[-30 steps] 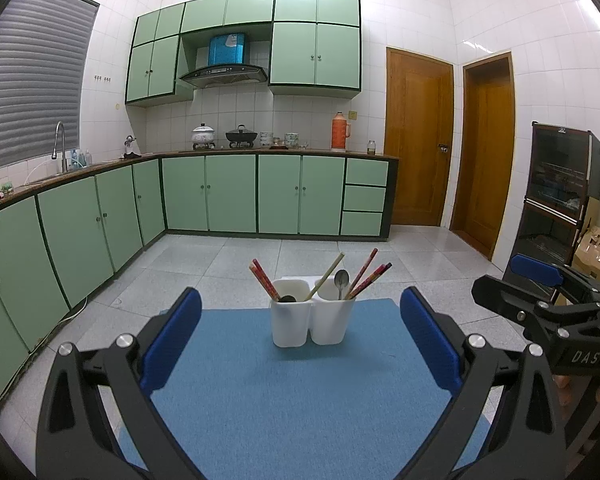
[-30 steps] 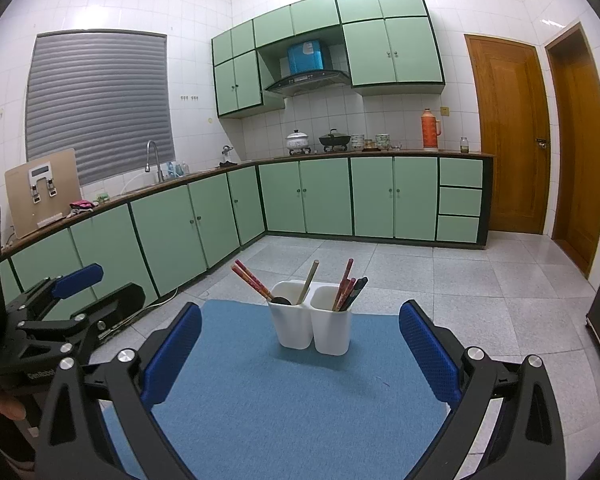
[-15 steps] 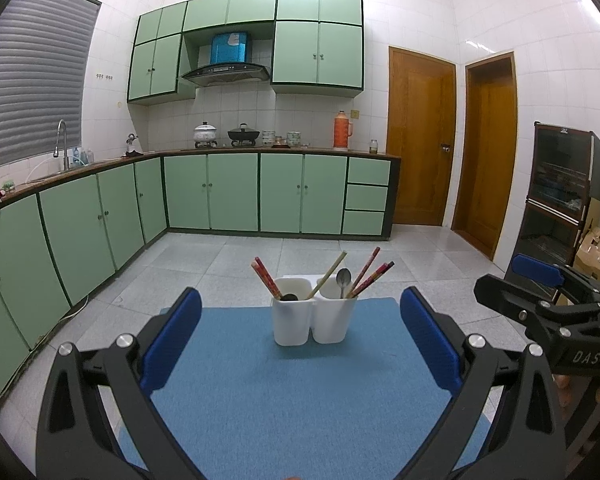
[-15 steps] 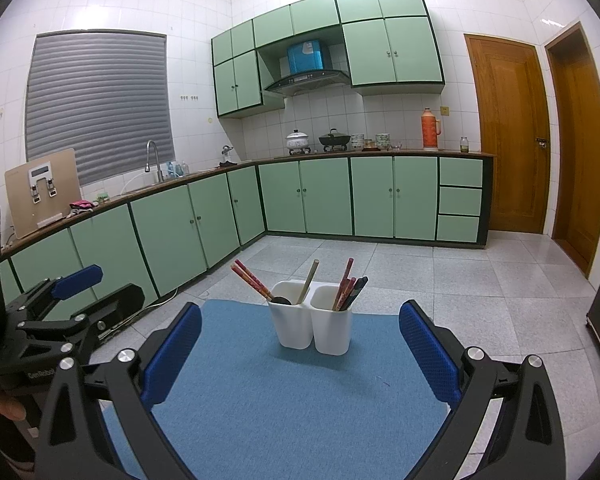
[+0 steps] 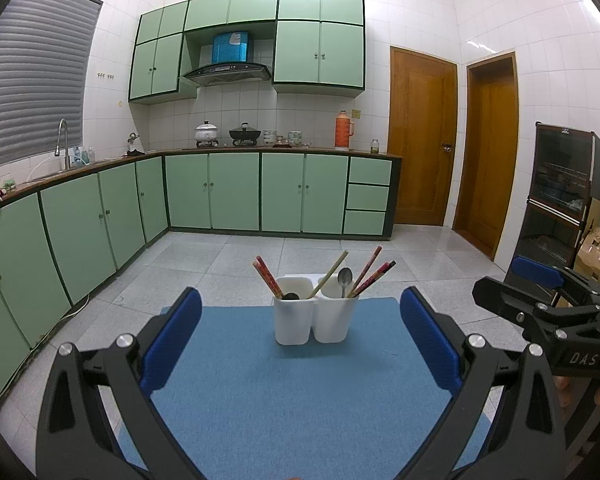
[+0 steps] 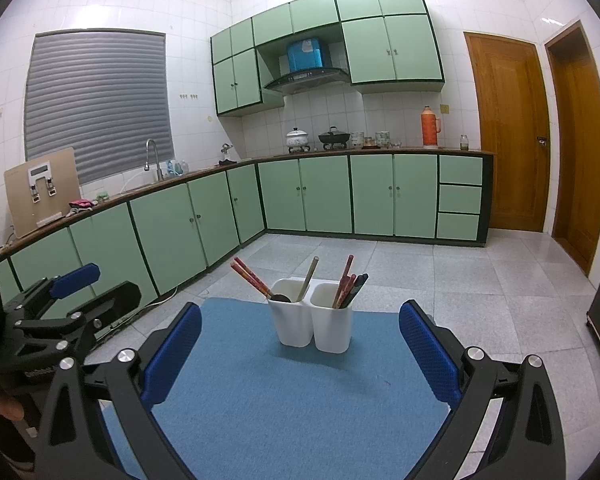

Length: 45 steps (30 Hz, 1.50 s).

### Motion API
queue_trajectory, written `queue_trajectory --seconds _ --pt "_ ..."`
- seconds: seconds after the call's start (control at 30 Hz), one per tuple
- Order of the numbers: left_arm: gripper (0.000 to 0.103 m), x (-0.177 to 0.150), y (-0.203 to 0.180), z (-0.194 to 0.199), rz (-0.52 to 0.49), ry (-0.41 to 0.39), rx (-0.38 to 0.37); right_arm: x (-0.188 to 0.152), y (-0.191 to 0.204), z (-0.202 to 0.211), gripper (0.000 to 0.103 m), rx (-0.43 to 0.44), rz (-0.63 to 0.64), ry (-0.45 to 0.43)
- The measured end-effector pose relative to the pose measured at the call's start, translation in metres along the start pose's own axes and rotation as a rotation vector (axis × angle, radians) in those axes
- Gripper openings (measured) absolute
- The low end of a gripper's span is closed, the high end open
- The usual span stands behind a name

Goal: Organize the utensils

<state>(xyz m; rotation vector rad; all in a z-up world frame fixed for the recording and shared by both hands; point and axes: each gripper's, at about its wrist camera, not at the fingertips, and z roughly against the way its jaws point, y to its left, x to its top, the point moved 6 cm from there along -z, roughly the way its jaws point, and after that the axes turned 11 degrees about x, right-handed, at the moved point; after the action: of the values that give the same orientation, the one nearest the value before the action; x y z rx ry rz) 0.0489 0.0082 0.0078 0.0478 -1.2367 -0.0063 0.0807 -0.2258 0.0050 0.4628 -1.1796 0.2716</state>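
Both tools spread wide, nothing between the blue pads. The left tool (image 5: 300, 344) hangs over the near side of the blue mat (image 5: 260, 392); the right tool (image 6: 300, 344) sits beside it, equally splayed. At the mat's far end stands the white two-cup utensil holder (image 5: 314, 320). Red chopsticks (image 5: 266, 276) and a pale chopstick (image 5: 332, 274) lean in its left cup; a metal spoon (image 5: 344, 278) and more red chopsticks (image 5: 370, 276) sit in its right cup.
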Motion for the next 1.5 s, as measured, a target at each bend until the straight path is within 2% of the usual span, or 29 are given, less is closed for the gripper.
queue_trajectory --seconds 0.87,1.5 --pt "0.096 0.001 0.001 0.001 0.001 0.000 -0.003 -0.012 -0.003 -0.005 0.097 -0.007 0.000 0.012" --pt "0.096 -0.015 0.002 -0.002 0.010 0.017 0.000 -0.014 -0.006 -0.004 0.097 -0.012 -0.004 0.020"
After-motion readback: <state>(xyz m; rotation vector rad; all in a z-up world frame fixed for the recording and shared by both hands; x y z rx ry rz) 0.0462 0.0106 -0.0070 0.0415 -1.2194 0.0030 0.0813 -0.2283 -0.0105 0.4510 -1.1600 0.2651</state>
